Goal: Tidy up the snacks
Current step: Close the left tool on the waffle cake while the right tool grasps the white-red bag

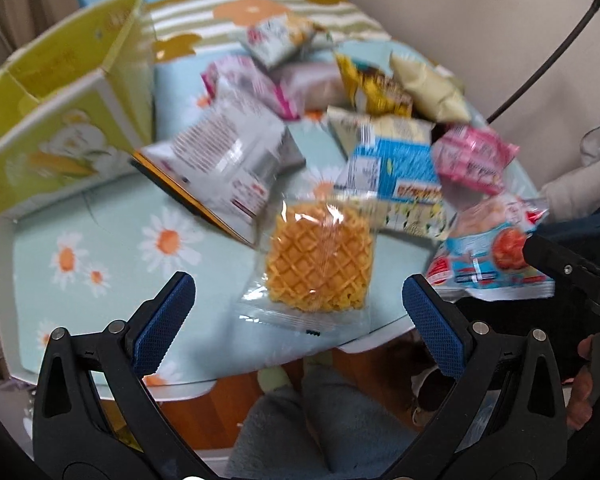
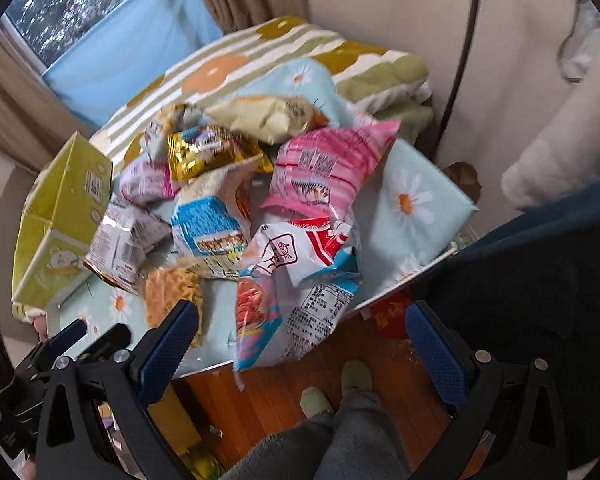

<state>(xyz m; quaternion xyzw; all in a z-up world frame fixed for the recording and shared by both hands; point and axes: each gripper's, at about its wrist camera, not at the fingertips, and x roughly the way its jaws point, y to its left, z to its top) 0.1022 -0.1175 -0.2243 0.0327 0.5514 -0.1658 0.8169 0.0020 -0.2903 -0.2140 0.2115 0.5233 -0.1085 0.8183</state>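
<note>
At the far left of the table (image 1: 112, 216) stood an open yellow-green box (image 1: 60, 120), its flap raised and its long side on the daisy-print cloth. Just right of it a silver packet (image 1: 228, 160) leaned on a flat orange-edged pack, and behind those lay a purple-and-pink packet (image 1: 256, 84) and a pale green one (image 1: 280, 38). The waffle biscuit in clear wrap (image 1: 320, 256) lay nearest the front edge, apart from the box, with bare cloth to its left. To its right came a blue-and-white bag (image 1: 392, 168), a gold packet (image 1: 376, 84), a cream bag (image 1: 428, 88), a pink packet (image 1: 472, 156) and, hanging over the front edge, a large white-and-blue bag (image 1: 496, 248).

The left gripper (image 1: 300, 316) hovered over the front edge with its 2 blue-padded fingers (image 1: 164, 324) spread wide, holding nothing, the waffle biscuit lying between and beyond them. The right gripper (image 2: 300, 340) was likewise wide open and empty, below the table edge above the wooden floor (image 2: 380, 360), with the white-and-blue bag directly ahead. Both pictures were blurred.

Open room lay at the table's left front corner and on its right side.
</note>
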